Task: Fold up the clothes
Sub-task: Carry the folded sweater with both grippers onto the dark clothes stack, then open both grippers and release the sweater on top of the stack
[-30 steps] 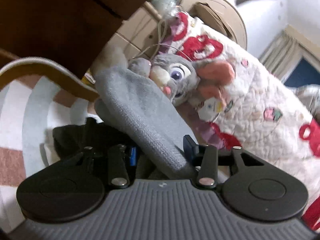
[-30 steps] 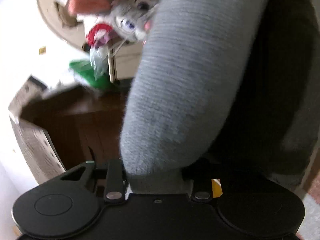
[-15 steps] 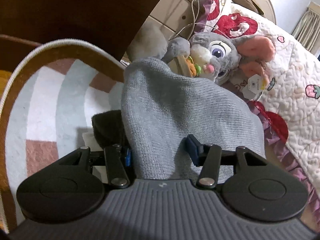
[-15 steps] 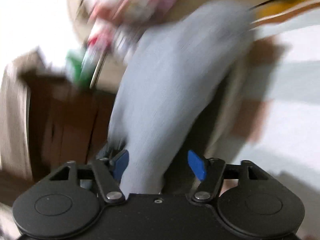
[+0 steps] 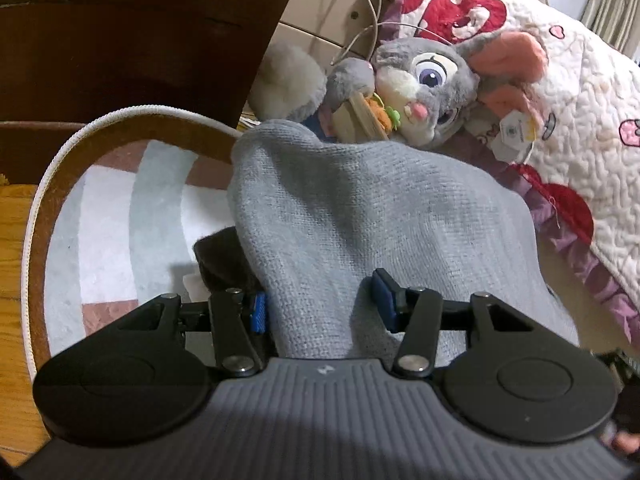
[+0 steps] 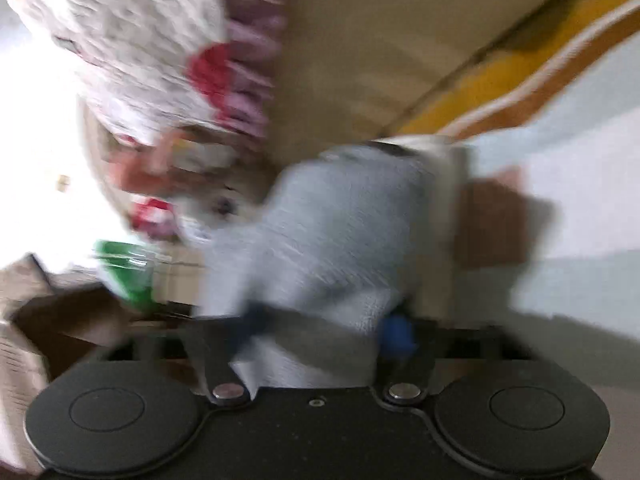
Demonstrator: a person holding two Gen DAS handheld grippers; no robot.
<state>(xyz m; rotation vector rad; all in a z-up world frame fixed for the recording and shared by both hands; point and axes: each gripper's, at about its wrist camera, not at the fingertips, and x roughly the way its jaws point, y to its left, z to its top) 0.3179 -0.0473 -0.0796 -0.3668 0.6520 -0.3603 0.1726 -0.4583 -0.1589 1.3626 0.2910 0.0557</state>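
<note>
A grey knit garment lies bunched on the striped rug, over a dark garment. My left gripper is open, its blue pads on either side of the grey knit that fills the gap. In the blurred right wrist view, the same grey knit lies between the spread fingers of my right gripper, which is open.
A grey plush rabbit leans against a quilted strawberry bedspread to the right. A dark wooden cabinet stands at the back left. Wood floor shows past the rug's edge. A green bag sits left in the right view.
Both grippers have opened, letting go of the grey knit. The left came down toward the rug; the right swung fast, and the knit now lies lower and flatter.
</note>
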